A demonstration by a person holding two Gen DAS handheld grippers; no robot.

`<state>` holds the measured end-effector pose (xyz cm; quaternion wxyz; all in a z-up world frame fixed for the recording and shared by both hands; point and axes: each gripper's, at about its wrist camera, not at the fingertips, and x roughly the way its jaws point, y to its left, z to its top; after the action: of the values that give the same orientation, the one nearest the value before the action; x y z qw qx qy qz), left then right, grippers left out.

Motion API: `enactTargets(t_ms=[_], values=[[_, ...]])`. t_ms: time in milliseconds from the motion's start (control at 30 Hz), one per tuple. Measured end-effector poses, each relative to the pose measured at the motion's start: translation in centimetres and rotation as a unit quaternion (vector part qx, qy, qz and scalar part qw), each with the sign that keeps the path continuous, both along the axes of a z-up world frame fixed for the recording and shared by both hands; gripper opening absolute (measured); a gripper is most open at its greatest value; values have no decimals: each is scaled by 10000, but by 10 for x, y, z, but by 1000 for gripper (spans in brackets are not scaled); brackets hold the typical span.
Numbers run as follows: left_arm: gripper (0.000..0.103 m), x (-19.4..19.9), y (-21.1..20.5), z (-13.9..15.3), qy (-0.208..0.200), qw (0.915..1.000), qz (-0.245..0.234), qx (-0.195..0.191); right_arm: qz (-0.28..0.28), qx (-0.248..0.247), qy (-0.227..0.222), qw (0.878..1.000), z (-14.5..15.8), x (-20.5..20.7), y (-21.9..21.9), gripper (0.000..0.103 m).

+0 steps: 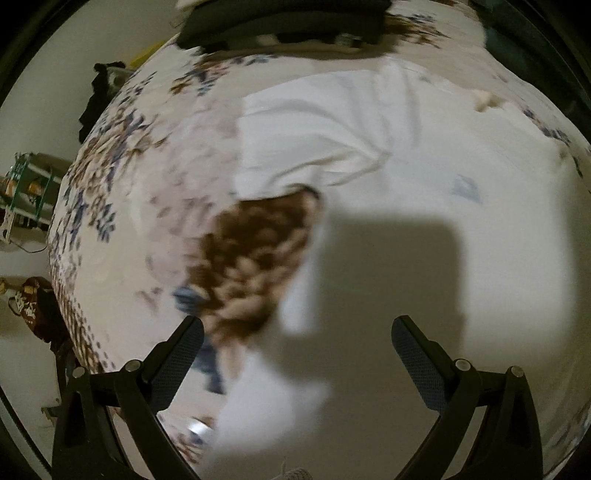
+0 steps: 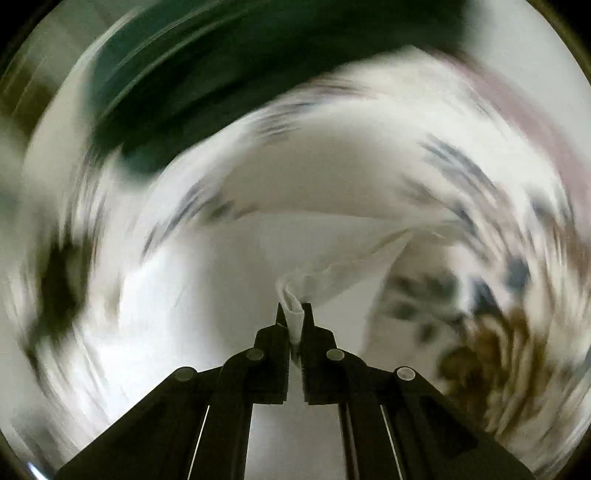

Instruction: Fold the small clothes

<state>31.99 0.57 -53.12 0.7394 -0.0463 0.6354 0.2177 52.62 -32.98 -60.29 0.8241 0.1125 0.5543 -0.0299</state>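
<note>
A white garment [image 1: 325, 133] lies spread on a floral bedsheet [image 1: 122, 192], its lower edge lifted so a brown flower patch of the sheet shows beneath. My left gripper [image 1: 295, 332] is open and empty above the white cloth, casting a square shadow on it. My right gripper [image 2: 294, 314] is shut on a bunched edge of the white garment [image 2: 332, 273] and holds it up. The right wrist view is heavily blurred by motion.
Dark folded clothes [image 1: 280, 22] lie at the far end of the bed. The bed's left edge drops to the floor, where a green rack [image 1: 29, 192] and a dark red bag [image 1: 33, 306] stand.
</note>
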Motion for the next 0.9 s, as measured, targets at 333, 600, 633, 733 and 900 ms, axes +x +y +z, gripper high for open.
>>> enactTargets(t_ms=[333, 600, 633, 733, 900], values=[[103, -24, 79, 9, -153, 9993, 144, 319, 2662, -1186, 1355, 9469, -66, -42, 185, 40], [103, -20, 124, -10, -394, 9931, 620, -913, 621, 546, 1681, 9823, -43, -66, 97, 58], [103, -18, 128, -12, -485, 9887, 738, -1208, 341, 658, 1679, 9830, -43, -68, 83, 61], [98, -6, 143, -29, -963, 9481, 1402, -2687, -416, 854, 1754, 9799, -49, -76, 58, 61], [69, 29, 147, -66, -1251, 8858, 2043, -3974, -1358, 1084, 1847, 9673, -68, -92, 29, 61]])
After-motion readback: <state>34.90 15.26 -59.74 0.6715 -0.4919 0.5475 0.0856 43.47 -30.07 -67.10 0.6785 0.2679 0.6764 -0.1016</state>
